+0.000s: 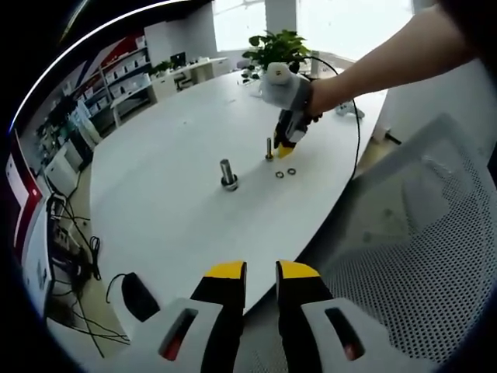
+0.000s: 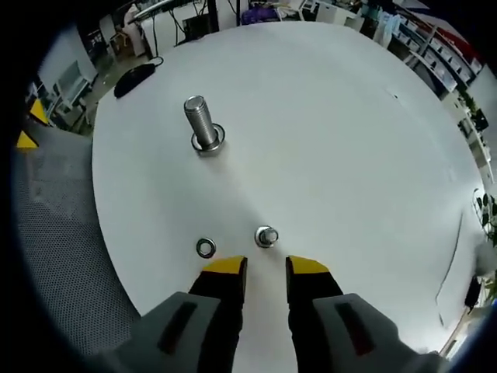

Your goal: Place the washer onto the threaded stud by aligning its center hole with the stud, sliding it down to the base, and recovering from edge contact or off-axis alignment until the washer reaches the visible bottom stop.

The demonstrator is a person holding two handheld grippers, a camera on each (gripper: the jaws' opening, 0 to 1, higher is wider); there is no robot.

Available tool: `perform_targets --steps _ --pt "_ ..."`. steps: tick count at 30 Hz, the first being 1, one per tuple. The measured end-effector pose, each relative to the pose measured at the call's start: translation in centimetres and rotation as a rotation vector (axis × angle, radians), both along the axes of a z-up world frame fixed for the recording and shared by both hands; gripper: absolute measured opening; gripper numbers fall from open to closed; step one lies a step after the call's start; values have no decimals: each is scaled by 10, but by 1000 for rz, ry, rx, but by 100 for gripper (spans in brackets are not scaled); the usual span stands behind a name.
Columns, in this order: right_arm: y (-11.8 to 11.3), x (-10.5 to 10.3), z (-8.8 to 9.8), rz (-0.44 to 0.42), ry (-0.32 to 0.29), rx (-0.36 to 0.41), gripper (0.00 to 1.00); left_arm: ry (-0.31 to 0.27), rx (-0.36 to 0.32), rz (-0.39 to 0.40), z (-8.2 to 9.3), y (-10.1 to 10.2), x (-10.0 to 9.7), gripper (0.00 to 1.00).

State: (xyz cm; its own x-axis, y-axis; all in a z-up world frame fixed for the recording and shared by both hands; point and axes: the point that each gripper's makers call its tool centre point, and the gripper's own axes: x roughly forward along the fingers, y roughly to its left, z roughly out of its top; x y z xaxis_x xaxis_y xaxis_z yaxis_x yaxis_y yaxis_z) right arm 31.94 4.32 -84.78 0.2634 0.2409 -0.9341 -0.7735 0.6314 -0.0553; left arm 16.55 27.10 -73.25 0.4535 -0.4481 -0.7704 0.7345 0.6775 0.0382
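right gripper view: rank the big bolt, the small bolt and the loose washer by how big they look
1. big bolt
2. small bolt and loose washer look about alike, and the small bolt is seen end on, so no ranking between them.

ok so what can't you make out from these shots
- Ring at the big stud's base: washer or flange, too small to tell in either view.
- Small stud: seen end-on in the right gripper view and tiny in the left gripper view, so its threads and bottom stop are unreadable.
- Washers: too small in the left gripper view to judge hole fit.
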Motion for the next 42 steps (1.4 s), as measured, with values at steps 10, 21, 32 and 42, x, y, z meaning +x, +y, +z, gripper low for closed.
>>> perform_targets --steps 10,21,32,42 --pt "-9 -26 5 -33 8 1 24 -12 2 -16 2 -2 -2 13" --pt "10 -52 -2 26 51 18 24 -14 6 -14 1 -1 -3 13" --pt "16 -58 -17 80 74 -15 24 -18 18 -2 1 2 -1 13" --pt "18 -57 -21 102 79 -25 22 -15 11 4 1 2 1 13"
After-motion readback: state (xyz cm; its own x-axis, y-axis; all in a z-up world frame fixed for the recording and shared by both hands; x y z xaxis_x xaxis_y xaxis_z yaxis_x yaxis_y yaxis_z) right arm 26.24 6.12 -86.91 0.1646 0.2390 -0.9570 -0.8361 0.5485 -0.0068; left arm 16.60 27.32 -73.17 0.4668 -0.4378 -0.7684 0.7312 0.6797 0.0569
